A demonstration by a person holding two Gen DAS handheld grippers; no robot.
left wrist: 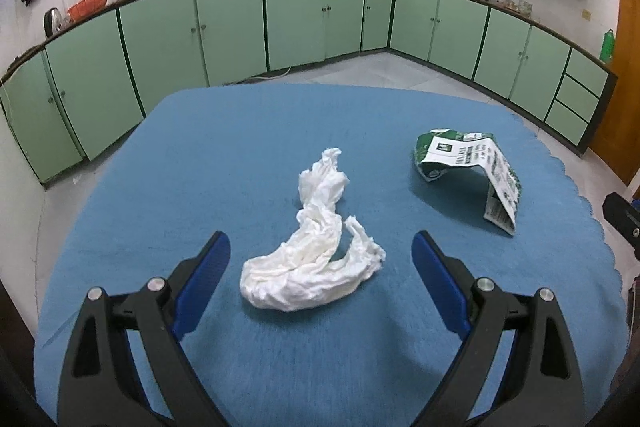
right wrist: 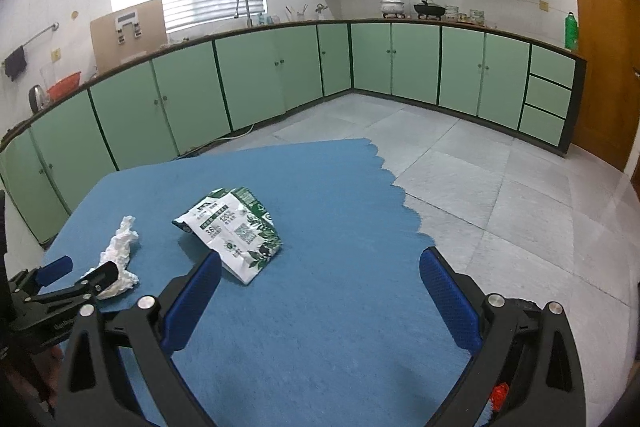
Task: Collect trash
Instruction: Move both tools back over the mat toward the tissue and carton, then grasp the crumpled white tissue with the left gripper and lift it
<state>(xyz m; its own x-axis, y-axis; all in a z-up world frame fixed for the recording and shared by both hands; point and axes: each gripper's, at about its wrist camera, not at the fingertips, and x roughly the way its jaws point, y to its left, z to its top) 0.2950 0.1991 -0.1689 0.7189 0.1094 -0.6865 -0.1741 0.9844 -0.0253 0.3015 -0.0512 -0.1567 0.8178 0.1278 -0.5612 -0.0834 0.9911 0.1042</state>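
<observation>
The left gripper, jaws spread, straddles the crumpled tissue, whose length runs away from it; the spread right gripper sits beside the wrapper.

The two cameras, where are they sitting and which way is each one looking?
Left wrist: sits on the left gripper, looking forward over the crumpled tissue between its own open blue fingers.
Right wrist: sits on the right gripper, facing the green-and-white wrapper; its own open fingers show, and the left gripper at the left.
Shared: tissue, wrapper, blue tablecloth, green cabinets.
</observation>
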